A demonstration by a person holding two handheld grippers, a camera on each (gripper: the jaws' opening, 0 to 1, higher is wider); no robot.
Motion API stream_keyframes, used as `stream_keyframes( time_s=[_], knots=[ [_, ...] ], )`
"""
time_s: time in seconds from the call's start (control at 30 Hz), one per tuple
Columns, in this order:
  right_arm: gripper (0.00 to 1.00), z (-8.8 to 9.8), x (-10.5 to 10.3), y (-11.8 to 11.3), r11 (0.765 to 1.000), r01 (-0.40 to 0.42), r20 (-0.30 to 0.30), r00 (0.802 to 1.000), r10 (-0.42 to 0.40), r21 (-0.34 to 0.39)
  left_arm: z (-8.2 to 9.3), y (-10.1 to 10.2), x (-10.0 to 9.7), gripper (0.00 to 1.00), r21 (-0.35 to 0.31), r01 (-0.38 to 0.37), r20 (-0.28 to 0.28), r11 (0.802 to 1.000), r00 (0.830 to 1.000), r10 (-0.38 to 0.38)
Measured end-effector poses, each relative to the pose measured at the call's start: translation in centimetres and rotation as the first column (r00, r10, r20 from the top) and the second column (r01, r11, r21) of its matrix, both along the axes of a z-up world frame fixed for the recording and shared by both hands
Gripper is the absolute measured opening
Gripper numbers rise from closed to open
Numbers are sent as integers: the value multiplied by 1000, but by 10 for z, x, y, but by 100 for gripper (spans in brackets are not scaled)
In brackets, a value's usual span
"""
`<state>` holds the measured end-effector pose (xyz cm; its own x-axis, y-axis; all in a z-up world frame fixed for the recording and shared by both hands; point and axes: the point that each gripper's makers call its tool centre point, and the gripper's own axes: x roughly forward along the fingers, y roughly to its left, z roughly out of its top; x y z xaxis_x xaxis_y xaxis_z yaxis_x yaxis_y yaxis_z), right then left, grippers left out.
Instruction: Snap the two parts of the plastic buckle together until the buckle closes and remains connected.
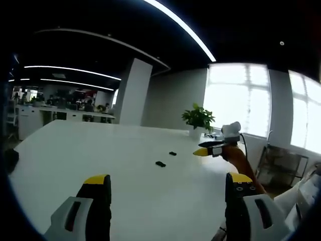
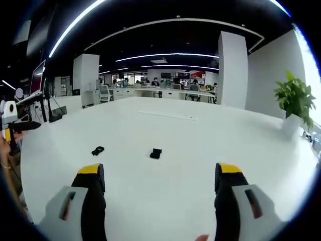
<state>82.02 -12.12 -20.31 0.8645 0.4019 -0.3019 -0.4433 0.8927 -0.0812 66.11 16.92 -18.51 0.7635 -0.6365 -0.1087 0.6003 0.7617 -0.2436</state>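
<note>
Two small black buckle parts lie apart on the white table (image 1: pixel 100 150). In the left gripper view one buckle part (image 1: pixel 160 163) is nearer and the other (image 1: pixel 172 153) a little farther. My left gripper (image 1: pixel 168 178) is open above the table, well short of them. In the right gripper view one black part (image 2: pixel 156 153) lies straight ahead and the second part (image 2: pixel 98 150) to its left. My right gripper (image 2: pixel 159 168) is open with nothing between its fingers. The right gripper (image 1: pixel 215 147) hovers beyond the parts; the left gripper (image 2: pixel 17 125) shows at the far left.
A potted plant (image 1: pixel 199 118) stands at the table's far edge by bright windows, and the same plant (image 2: pixel 296 100) shows on the right. A white pillar (image 2: pixel 233 70) and desks with people are far behind. A thin strip (image 2: pixel 165 115) lies farther out on the table (image 2: pixel 200 130).
</note>
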Motion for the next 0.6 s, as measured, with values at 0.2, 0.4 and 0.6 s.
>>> stream_keyframes(
  time_s=[0.2, 0.4, 0.6],
  knots=[
    [91, 10, 4, 5, 1000, -7, 15, 1000, 7, 6, 1, 2, 1, 96, -2, 0, 1, 1000, 1000, 0],
    [90, 18, 8, 8, 1000, -12, 26, 1000, 11, 10, 0, 5, 3, 96, -5, -5, -2, 1000, 1000, 5],
    [90, 23, 11, 13, 1000, -11, 33, 999, 11, 0, 0, 2, 8, 96, -4, -13, 2, 1000, 1000, 13]
  ],
)
